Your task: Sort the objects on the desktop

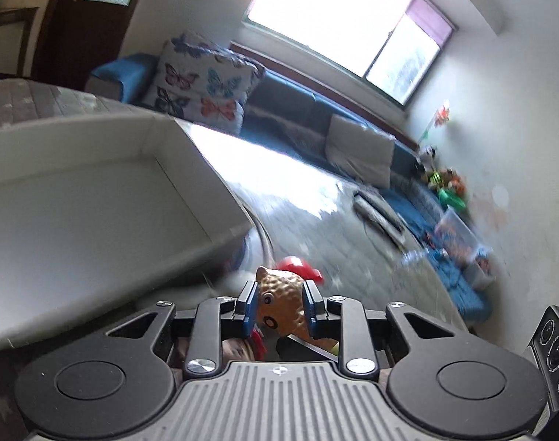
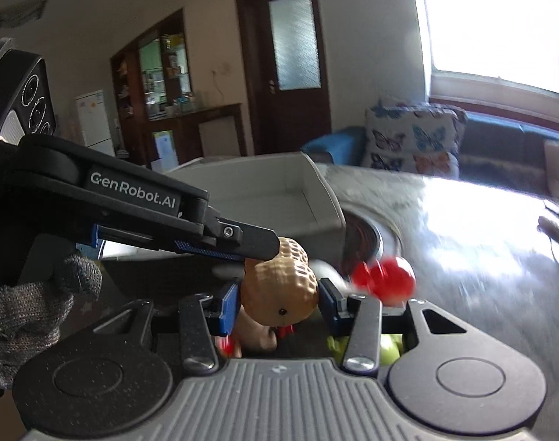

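A tan peanut-shaped toy (image 1: pixel 279 303) with small eyes is clamped between the blue pads of my left gripper (image 1: pixel 278 303). In the right wrist view the same peanut toy (image 2: pixel 279 290) sits between the blue pads of my right gripper (image 2: pixel 279 301), and the left gripper (image 2: pixel 259 246) reaches in from the left and touches its top. Both grippers hold the toy above the table. A red toy (image 2: pixel 386 277) lies blurred just beyond it, also seen in the left wrist view (image 1: pixel 298 266). A white open box (image 1: pixel 95 198) stands to the left.
The white box (image 2: pixel 272 187) stands behind the grippers on the glossy grey table (image 2: pixel 463 239). Yellow-green objects (image 2: pixel 390 351) lie under my right gripper. A blue sofa (image 1: pixel 298 110) with cushions runs along the wall under the window.
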